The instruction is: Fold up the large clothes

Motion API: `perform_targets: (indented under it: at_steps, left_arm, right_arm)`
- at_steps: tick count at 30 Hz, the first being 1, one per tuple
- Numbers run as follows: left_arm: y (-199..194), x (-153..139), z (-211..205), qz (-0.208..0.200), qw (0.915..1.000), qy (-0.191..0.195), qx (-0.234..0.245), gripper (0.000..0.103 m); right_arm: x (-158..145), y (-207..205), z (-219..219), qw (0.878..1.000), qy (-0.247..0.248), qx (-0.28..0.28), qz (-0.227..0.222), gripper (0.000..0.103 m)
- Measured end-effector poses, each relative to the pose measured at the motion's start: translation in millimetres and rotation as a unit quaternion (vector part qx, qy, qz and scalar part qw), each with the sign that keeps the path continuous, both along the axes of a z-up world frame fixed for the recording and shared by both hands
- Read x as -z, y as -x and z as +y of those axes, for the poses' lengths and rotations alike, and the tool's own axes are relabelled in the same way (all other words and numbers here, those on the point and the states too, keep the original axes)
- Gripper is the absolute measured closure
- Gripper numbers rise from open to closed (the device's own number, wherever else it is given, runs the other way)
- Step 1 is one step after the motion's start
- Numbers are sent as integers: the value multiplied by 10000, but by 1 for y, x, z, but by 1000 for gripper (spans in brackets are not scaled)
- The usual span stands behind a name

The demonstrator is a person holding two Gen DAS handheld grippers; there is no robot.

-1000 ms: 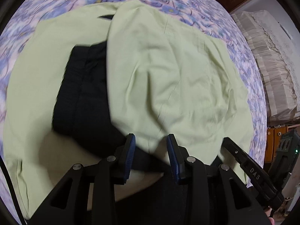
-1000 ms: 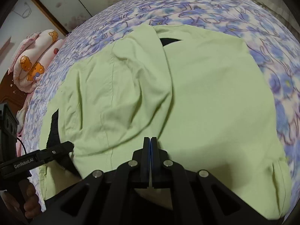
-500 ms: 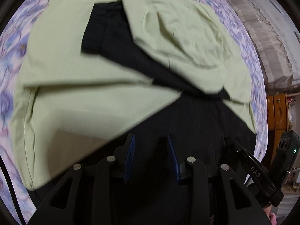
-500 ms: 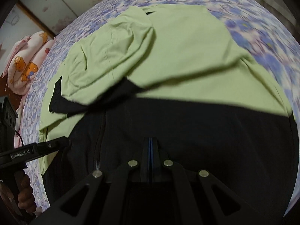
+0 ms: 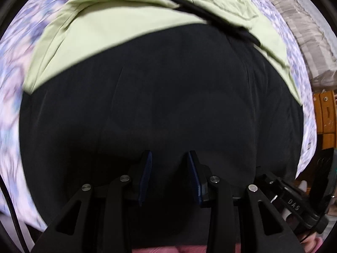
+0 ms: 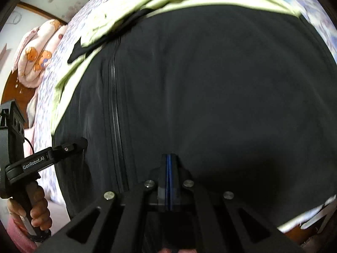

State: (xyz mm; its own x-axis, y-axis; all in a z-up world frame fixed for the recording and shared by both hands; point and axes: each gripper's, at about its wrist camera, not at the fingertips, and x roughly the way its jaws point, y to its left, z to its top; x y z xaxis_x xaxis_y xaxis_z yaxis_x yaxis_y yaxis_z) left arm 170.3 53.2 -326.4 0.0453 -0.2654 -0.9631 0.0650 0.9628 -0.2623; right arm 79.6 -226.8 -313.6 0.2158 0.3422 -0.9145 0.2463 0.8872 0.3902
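A large jacket with a pale green outer shell and black lining (image 5: 168, 97) lies spread on a bed covered by a purple-and-white floral sheet (image 5: 14, 67). The black side fills the near and middle part of both views, while the green fabric (image 5: 118, 21) shows at the far edge, bunched into folds at the far right in the left wrist view. A long black zipper line (image 6: 114, 109) runs from far to near down the left part of the black panel in the right wrist view.

The left tool (image 5: 169, 176) points steeply down over the black fabric with its blue-padded fingers set narrowly apart; whether cloth is pinched between them cannot be told, since everything there is black. The right tool (image 6: 169, 177) has its fingers pressed fully together, and no fabric can be made out between them.

A hand (image 6: 39, 208) grips the left tool's handle at the near left. A pink quilt with orange bear prints (image 6: 38, 54) sits at the far left of the bed.
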Motion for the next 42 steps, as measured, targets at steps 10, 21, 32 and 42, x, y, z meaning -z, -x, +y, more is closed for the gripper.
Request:
perform_targets:
  at_steps: [10, 21, 32, 42]
  left_arm:
    - [83, 0, 36, 74, 9957, -625, -684, 70]
    - [109, 5, 114, 320, 9810, -551, -1832, 70]
    - [115, -10, 124, 333, 9835, -766, -1604, 70]
    - [122, -39, 139, 374, 9845, -798, -1516, 47]
  right_arm:
    - [-9, 56, -14, 9968, 611, -520, 31, 103]
    - [-22, 80, -121, 9870, 1527, 480, 158, 103]
    - [-43, 89, -170, 9860, 1592, 493, 33, 99]
    - [-25, 103, -191, 9915, 998, 813, 194, 69]
